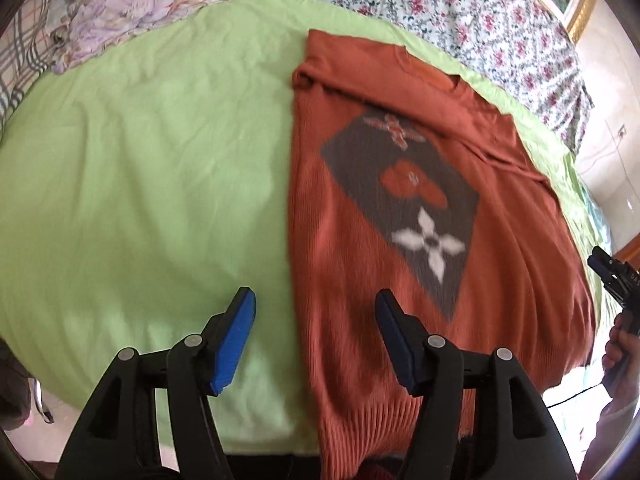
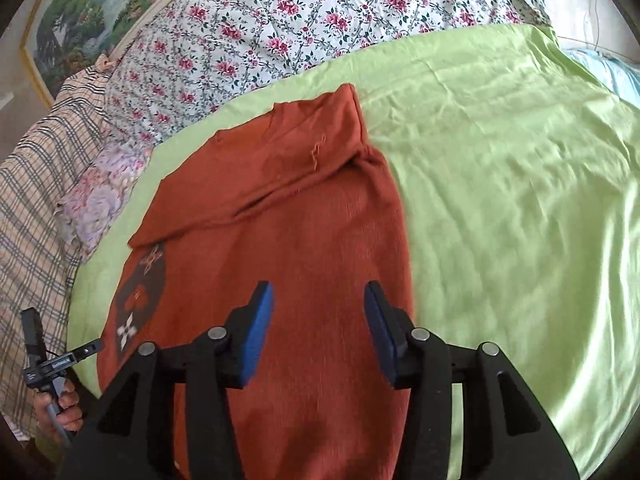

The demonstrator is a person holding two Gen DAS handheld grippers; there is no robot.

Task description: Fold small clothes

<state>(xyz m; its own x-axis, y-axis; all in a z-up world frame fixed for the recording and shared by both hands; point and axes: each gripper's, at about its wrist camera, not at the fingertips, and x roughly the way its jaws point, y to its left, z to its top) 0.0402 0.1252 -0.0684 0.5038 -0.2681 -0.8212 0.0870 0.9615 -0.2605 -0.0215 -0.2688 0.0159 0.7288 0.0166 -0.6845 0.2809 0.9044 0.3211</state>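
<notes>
My left gripper (image 1: pixel 314 340) and right gripper (image 2: pixel 318 330) are both spread wide, holding nothing. The sweater (image 2: pixel 280 240) lies long, stretching away under both.

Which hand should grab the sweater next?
Probably right: the right hand-held gripper hangs open directly over the orange sweater, while the left hand-held gripper straddles its edge, half over the green sheet.

Bare green sheet (image 1: pixel 140 168) lies open left of the rust sweater (image 1: pixel 400 280) and right of it too, while rumpled floral bedding (image 2: pixel 300 20) crowds the sheet's far edge.
</notes>
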